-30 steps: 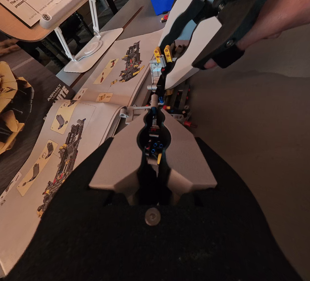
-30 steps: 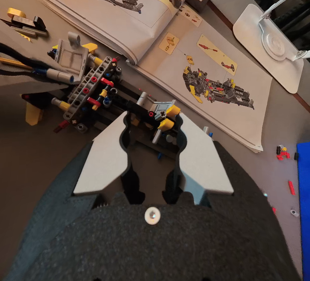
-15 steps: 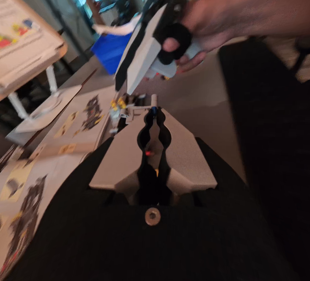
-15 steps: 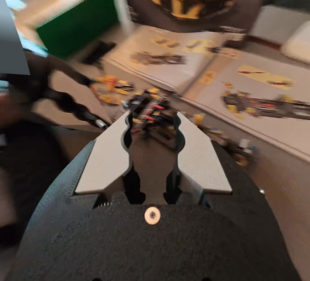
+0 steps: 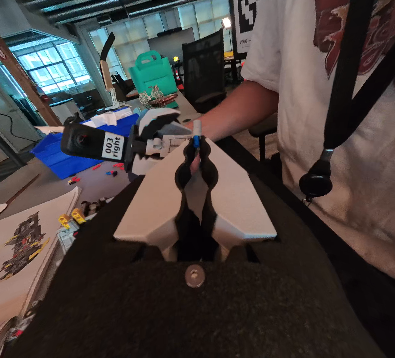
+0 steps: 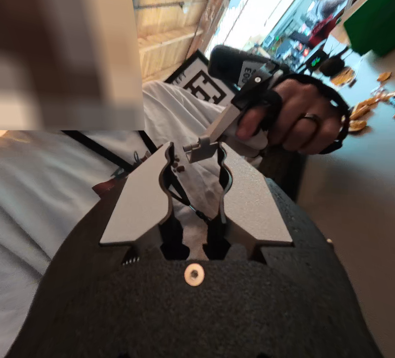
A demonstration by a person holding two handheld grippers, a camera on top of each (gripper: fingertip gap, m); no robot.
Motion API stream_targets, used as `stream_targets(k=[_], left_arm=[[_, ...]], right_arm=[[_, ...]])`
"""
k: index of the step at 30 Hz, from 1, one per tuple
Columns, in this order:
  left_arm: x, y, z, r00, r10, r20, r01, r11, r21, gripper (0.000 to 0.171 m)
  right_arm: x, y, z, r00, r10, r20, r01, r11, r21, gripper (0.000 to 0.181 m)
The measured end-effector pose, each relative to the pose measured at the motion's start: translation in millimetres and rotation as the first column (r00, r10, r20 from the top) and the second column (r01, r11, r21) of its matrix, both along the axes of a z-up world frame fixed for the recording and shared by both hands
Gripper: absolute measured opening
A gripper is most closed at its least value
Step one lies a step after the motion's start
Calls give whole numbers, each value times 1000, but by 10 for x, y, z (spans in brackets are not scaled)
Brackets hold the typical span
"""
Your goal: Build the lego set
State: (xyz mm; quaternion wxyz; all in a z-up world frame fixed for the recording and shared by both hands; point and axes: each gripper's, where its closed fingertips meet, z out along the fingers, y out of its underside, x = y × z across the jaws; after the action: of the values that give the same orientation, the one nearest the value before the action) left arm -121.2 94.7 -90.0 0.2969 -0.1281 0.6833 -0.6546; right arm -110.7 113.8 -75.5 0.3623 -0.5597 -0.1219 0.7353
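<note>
Both grippers have lifted off the table; left gripper (image 5: 196,145) pinches the light, stiff grey piece (image 6: 199,151) by its blue pin (image 5: 196,141), probably slippery; right gripper (image 6: 194,151) gapes empty

You hold a small grey lego piece (image 5: 179,142) off the table, pinched at the tip of your left gripper (image 5: 196,145). In the left wrist view it sits just above the frame's centre: a pale grey frame part with a blue pin (image 5: 196,141) and a light grey sleeve standing upright above the fingertips. In the right wrist view the same piece (image 6: 201,149) shows at centre, a grey block with a short stub pointing left, between the spread fingers of your right gripper (image 6: 195,151) without clearly touching them. At the lower left of the left wrist view, part of the model (image 5: 71,222) lies on the table with two yellow connectors on top, beside the open instruction booklet (image 5: 32,241).
</note>
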Motion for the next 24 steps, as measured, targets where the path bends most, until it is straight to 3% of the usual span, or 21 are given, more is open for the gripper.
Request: stream_targets(k=[3,5,8,10,12,15,16,19,24], left_arm=[[-25,-48,-41,1000,-24,-9,24,1000,8,1],[14,-14,-58,1000,2,-18,-2,1000,17,2],[124,96,-188,994,82,-71,-77,994,77,7],[264,238,-294,976,195,-97,-182,975,129,15],[411,420,-421,938,309,-159,-283,944,170,23],[614,747,-676,826,488,-283,-429,869,246,32],[642,799,-744,797,512,-320,-444,856,263,33],[716,867,-830,742,546,-389,-470,837,279,35],[828,790,-914,732,519,-442,-407,853,328,37]], right_arm=[[-171,-19,-122,989,-12,148,8,1000,26,25],[-134,-2,-127,985,-55,166,51,998,29,24],[-11,65,-259,941,-196,275,193,980,39,23],[170,159,-381,867,-328,375,333,941,52,23],[467,290,-541,723,-487,490,511,854,96,22],[1030,436,-882,357,-633,687,711,661,239,23],[1125,460,-940,279,-648,708,728,624,284,22],[1098,546,-1062,271,-599,754,723,643,251,23],[995,664,-1017,467,-567,679,693,712,118,23]])
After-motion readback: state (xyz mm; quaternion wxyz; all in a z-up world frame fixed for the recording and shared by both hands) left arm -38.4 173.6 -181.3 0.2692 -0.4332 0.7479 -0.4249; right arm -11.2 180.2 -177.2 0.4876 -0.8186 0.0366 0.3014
